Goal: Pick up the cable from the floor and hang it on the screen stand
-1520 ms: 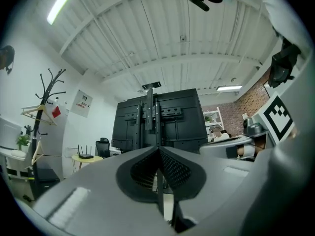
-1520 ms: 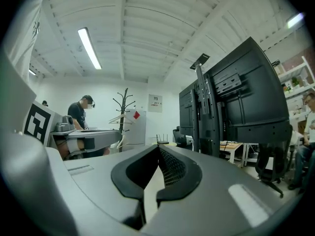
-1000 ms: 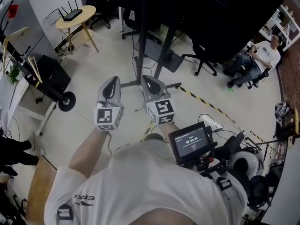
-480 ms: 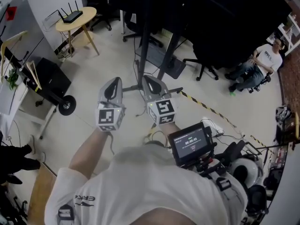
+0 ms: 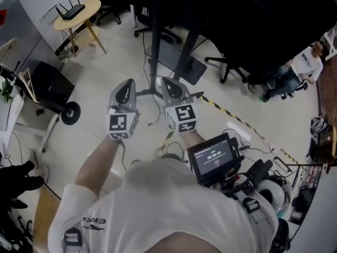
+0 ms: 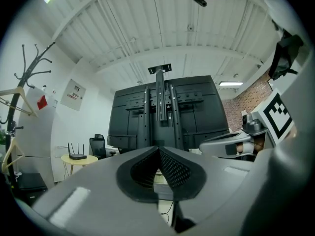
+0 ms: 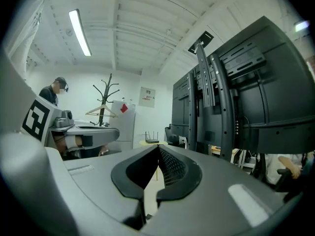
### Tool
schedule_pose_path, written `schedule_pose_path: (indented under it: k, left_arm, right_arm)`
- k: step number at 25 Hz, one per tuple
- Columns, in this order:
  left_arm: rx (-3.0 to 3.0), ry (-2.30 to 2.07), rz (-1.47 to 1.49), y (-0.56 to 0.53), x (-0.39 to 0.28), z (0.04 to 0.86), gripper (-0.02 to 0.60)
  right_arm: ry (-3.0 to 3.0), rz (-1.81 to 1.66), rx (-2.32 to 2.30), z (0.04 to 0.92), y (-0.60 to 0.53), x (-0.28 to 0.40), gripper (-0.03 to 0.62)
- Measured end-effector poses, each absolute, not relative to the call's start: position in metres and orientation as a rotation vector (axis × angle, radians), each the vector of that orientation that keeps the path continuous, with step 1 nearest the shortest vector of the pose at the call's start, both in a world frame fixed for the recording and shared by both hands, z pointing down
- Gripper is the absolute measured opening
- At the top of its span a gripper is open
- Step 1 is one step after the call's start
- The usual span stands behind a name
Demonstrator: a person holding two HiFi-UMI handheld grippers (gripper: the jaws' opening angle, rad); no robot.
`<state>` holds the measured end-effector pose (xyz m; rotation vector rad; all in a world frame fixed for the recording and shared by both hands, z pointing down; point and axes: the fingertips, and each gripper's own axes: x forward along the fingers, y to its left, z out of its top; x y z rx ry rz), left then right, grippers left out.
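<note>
Two tools, left tool [image 5: 127, 86], right tool [image 5: 169, 86] — one screen stand [image 5: 156, 41], one round bench [image 5: 85, 8] at eleven o'clock, one router [image 5: 70, 12] — one seated person [image 5: 295, 70] at two o'clock

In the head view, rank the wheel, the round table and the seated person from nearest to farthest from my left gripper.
1. Wheel, left, on the floor.
2. Round table, upper left.
3. Seated person, far right.

matt black metal screen stand [image 5: 156, 46], smooth pale floor [image 5: 92, 124], wooden side table [image 5: 90, 5]
</note>
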<state>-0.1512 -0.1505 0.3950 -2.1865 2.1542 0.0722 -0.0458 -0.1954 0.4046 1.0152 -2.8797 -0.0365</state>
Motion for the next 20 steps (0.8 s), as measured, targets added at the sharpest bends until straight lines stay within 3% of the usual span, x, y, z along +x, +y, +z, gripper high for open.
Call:
schedule_pose_path:
  k: [20]
  left_arm:
    - [-2.302,2.211,-0.089,-0.250,-0.166,0.495,0.002]
  right_arm:
    - [-2.731,0.129,0.999,0.518,-0.290,-0.060,0.014]
